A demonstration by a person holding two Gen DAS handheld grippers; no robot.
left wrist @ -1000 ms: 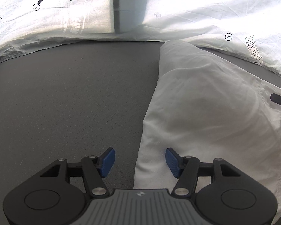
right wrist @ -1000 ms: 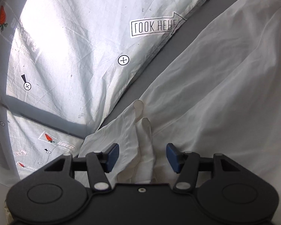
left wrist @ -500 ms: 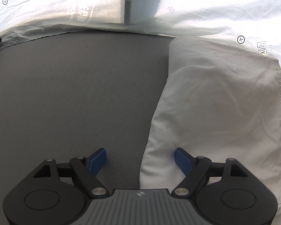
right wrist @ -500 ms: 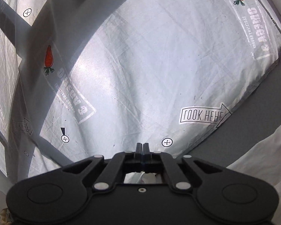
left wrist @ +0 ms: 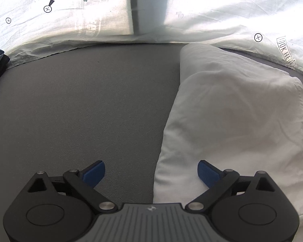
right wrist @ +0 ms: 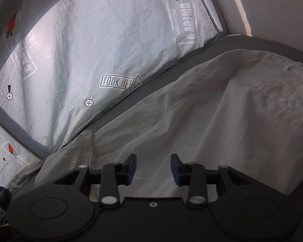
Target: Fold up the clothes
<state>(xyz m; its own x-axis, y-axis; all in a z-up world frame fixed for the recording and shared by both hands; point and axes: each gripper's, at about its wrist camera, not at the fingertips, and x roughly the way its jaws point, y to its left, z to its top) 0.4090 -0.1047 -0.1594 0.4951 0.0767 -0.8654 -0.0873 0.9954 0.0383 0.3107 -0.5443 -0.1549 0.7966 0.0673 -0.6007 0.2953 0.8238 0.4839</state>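
White garment half-folded on grey mat; left gripper spread astride its near edge, right gripper spread above. Next: pinch, fold over.

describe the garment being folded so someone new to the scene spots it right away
Start at the dark grey table, bordered by a white printed sheet with carrots. The white garment is the plain folded cloth lying on the grey. Unlike the sheet, it carries no print, and thin fabric ties stick out at one end.
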